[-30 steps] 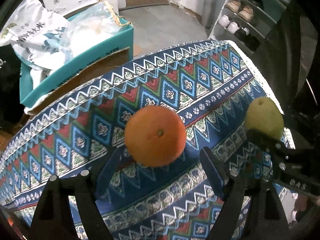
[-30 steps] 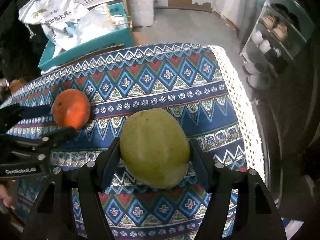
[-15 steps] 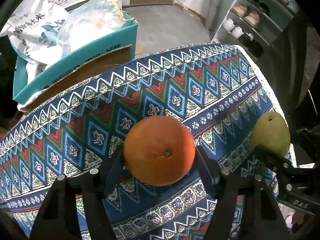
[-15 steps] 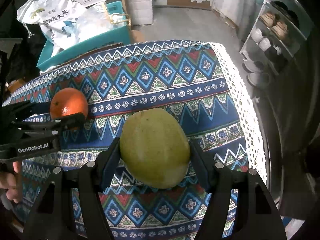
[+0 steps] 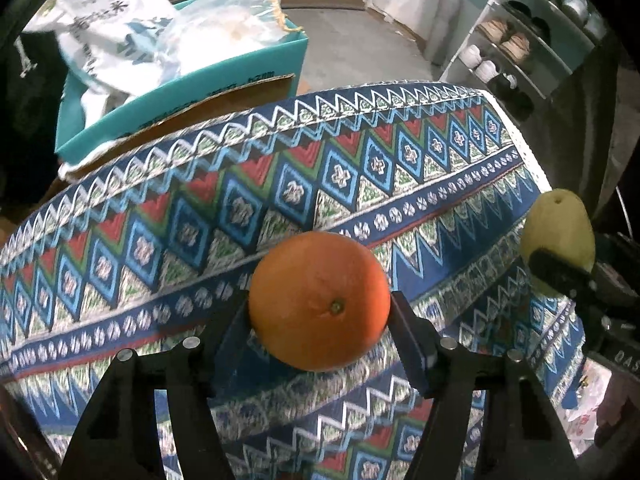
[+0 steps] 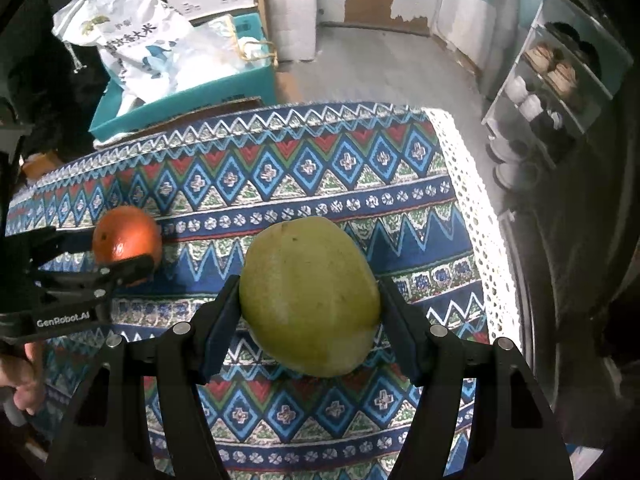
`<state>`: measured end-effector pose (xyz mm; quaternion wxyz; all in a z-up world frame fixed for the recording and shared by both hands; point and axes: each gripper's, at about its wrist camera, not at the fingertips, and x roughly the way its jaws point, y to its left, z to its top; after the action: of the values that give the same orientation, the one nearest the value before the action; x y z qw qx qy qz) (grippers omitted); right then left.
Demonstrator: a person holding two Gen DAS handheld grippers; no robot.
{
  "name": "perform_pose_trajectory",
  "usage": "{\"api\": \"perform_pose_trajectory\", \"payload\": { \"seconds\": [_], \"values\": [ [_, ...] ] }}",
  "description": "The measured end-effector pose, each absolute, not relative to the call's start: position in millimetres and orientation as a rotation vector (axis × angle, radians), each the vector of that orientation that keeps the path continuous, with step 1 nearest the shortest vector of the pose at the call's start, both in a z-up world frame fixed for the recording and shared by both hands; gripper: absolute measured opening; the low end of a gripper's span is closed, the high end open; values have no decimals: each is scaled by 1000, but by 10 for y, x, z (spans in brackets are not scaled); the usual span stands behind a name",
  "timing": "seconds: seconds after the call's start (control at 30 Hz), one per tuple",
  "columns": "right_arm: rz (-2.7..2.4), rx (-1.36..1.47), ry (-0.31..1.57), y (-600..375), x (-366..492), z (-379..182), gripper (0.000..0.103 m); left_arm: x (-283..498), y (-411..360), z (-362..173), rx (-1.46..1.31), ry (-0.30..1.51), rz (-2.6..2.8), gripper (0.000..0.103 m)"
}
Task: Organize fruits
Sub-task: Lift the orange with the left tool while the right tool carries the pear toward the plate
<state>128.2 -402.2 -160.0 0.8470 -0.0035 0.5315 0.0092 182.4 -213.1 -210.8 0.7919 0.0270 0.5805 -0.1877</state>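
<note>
Orange [image 5: 320, 300] sits between the left gripper [image 5: 320, 316] jaws, both pads pressing its sides at about the widest part. Jaws have just been closing in on it and now grip it. Whether it rests on the cloth or is just clear of it, can't tell.

Pear [image 6: 310, 296], greenish-yellow, is clamped in the right gripper [image 6: 310, 304] jaws, pads on opposite flanks at mid-body. It hangs over the near part of the patterned cloth [image 6: 320, 176] covering the counter, toward its right side. The two fruits are well apart, orange to the left.

Handling, my read: both round, firm, moderately heavy for their size. Orange peel is pebbled and gives a little, so grip should hold. Pear skin is smoother and bruises easily, and the body tapers, so keep the pads at the widest band, not toward the stem end, and don't squeeze harder than needed. Round shapes roll once set down on cloth.

Beyond the counter: teal box [image 5: 180, 92] with white printed bags [image 5: 116, 28] behind the far edge, shoe rack [image 6: 560, 92] to the right. A person's hand [image 6: 20, 376] shows at the left gripper's handle.
</note>
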Motion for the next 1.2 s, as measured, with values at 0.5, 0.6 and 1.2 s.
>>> {"api": "perform_pose_trajectory", "payload": {
  "seconds": [0.5,0.6,1.2],
  "values": [
    [81,-21,1062,-3699,967,-1230,68,1278,-1807,-1537,99,1178,-409,69],
    [98,-26,1046,-3603,897,-1133,68,1188,-1750,-1448,90,1176,-403,69],
    [227,-70,956,-2921,676,-641,68,617,-1133,-977,47,1119,-353,69]
  ]
}}
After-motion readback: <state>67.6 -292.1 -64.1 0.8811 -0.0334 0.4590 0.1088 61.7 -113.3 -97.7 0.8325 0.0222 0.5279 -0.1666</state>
